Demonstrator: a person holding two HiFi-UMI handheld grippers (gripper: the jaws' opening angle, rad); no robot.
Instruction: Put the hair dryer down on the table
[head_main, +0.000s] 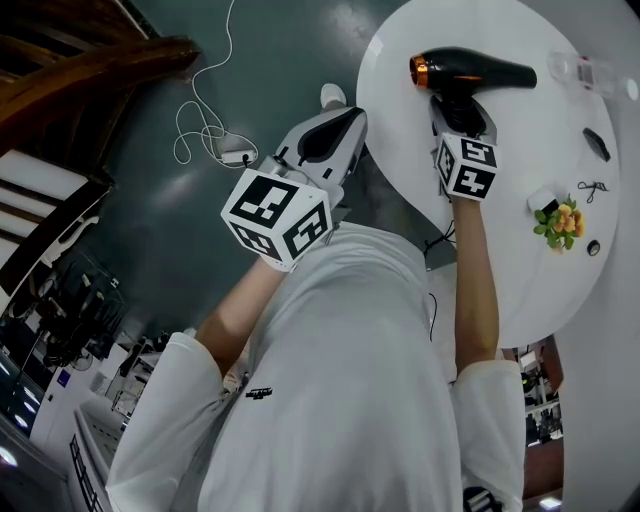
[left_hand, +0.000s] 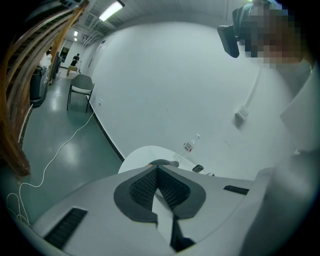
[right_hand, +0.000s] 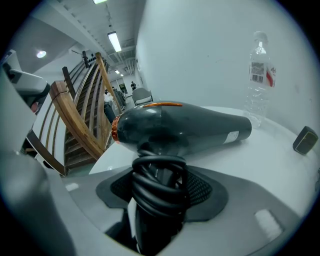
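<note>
R gripper (head_main: 462, 118) jaws clamp 1 hair dryer (head_main: 470, 70) by handle (right_hand: 159, 192), at table (head_main: 520, 210); L gripper (head_main: 330, 135) jaws closed, empty; 1 bottle (head_main: 585, 72).

Head camera: steeply down from above, mid-distance; left tool (head_main: 333, 100) camera: held back, facing wall (left_hand: 175, 75) and far round desk (left_hand: 134, 161); right tool (head_main: 460, 107) camera: low, close over desk, sharing hair dryer (right_hand: 185, 127) and bottle (right_hand: 259, 75) with head view.
</note>
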